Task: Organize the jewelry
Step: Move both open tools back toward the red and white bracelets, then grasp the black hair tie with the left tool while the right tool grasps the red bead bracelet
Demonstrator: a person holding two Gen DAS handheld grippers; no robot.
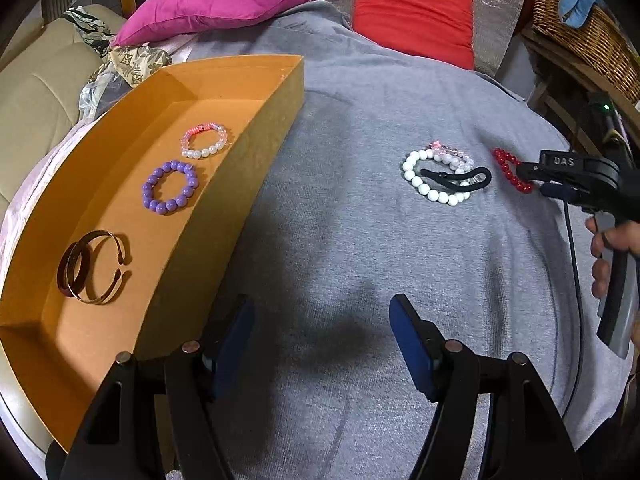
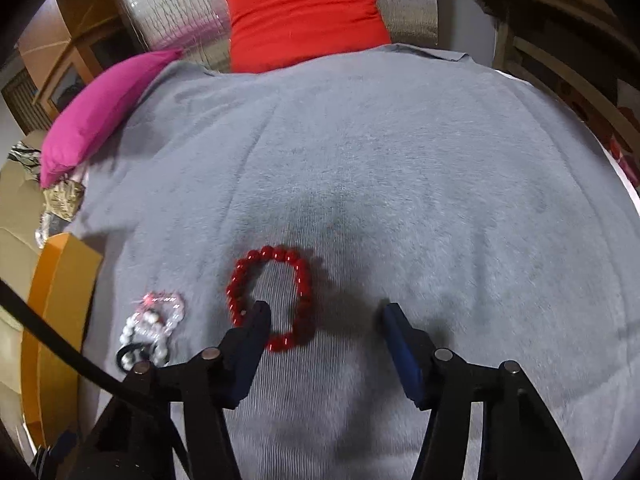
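i count three pieces already in the orange box [image 1: 280,92] at my nine o'clock: a pink-and-white bead bracelet [image 1: 204,141], a purple bead bracelet [image 1: 170,187] and a metal cuff [image 1: 93,267]. still on the grey cloth [image 1: 340,240], at about one o'clock, lie a white bead bracelet [image 1: 424,188] tangled with a clear one and a black band [image 1: 456,178]. my right gripper [image 2: 324,312] is spread over the red bead bracelet [image 2: 272,300], one finger inside its loop, not pinching yet. my left gripper [image 1: 322,312] hangs spread and empty
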